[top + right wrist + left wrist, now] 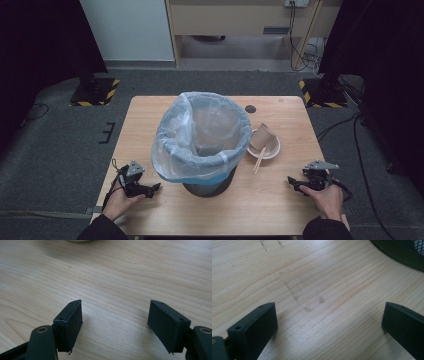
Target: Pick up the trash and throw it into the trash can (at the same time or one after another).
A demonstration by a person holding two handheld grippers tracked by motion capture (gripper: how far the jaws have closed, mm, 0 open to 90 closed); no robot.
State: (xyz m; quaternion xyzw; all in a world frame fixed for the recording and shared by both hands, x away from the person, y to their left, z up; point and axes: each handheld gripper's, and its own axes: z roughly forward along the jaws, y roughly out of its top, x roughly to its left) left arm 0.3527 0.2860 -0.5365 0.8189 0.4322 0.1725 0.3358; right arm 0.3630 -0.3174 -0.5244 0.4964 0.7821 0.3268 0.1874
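On the wooden surface, the left gripper and the right gripper rest near the front corners with jaws wide open and holding nothing, while the bin stands between them beside a paper cup.

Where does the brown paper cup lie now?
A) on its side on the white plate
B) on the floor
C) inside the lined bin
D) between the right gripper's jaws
A: the paper cup lies tipped on the white plate, right of the bin.
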